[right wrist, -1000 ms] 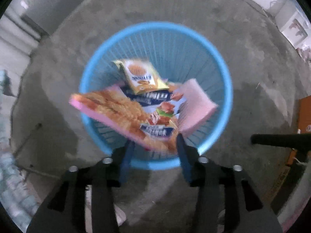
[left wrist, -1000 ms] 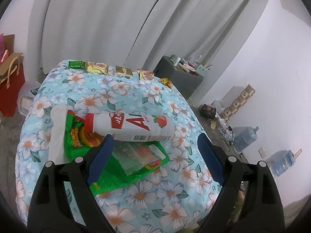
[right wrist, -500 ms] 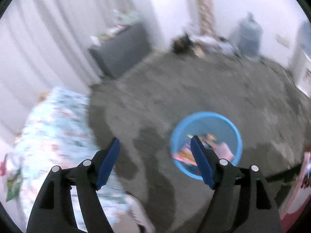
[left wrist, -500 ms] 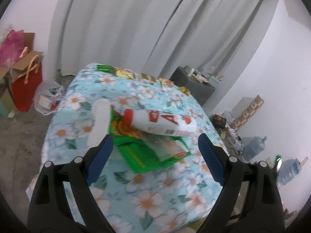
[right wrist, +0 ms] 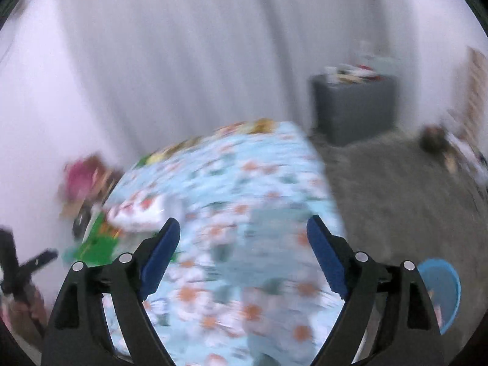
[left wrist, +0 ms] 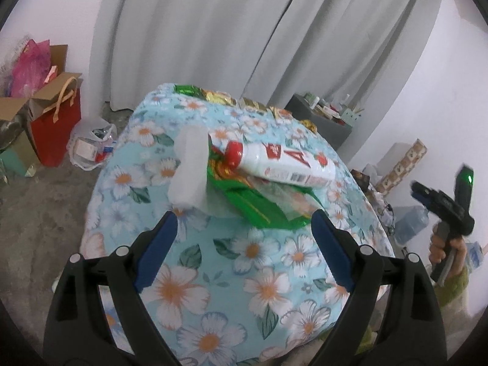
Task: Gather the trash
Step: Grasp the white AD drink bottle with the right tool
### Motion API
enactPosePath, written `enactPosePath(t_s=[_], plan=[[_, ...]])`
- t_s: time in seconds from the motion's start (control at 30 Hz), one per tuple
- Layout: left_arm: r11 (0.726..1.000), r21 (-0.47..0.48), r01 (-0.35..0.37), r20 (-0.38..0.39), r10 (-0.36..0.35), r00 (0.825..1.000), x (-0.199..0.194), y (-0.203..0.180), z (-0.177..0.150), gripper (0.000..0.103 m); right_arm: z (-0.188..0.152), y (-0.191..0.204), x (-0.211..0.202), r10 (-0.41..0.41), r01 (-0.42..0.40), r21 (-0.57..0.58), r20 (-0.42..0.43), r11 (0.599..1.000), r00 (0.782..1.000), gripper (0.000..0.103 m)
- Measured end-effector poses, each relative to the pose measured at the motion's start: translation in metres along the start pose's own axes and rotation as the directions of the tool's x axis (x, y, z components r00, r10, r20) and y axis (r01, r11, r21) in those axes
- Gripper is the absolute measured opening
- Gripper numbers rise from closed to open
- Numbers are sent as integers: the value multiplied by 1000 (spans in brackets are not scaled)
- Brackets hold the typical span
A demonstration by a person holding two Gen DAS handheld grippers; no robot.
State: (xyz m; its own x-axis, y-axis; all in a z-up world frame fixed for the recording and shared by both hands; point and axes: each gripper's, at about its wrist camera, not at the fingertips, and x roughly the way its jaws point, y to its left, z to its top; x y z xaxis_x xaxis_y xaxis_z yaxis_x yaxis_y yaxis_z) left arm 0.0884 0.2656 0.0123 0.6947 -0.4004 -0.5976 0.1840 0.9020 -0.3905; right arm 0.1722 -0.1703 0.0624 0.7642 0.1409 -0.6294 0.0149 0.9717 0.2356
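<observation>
Right tongs (right wrist: 242, 256) swung from bin to table (right wrist: 244, 183), jaws just opening, empty.

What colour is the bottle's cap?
Red, on a white bottle lying on the green wrapper; clearest in the left wrist view.

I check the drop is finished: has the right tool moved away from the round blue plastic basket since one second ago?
Yes. The right tool, jaws just opened and empty, swung to the flowered table; the blue basket sits low right.

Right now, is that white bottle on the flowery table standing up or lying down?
Lying down. The white bottle rests on its side across the green wrapper, red cap on.
</observation>
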Motion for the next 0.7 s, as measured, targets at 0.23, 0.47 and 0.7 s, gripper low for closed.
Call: enactPosePath(t_s=[0.23,0.47,0.7], plan=[[994,-23,109,-16,-109,994,16,-7,-14,85,11,96,55,116,-142,-320,-99,937,988,83],[978,-40,206,-7,-206,978,48,-21,-24,85,23,167,115,162,-281,-570,-251,772,954,88],[978,-80,194,10,-194,981,74,-21,-31,74,16,203,166,56,-323,-726,-366,608,929,88]])
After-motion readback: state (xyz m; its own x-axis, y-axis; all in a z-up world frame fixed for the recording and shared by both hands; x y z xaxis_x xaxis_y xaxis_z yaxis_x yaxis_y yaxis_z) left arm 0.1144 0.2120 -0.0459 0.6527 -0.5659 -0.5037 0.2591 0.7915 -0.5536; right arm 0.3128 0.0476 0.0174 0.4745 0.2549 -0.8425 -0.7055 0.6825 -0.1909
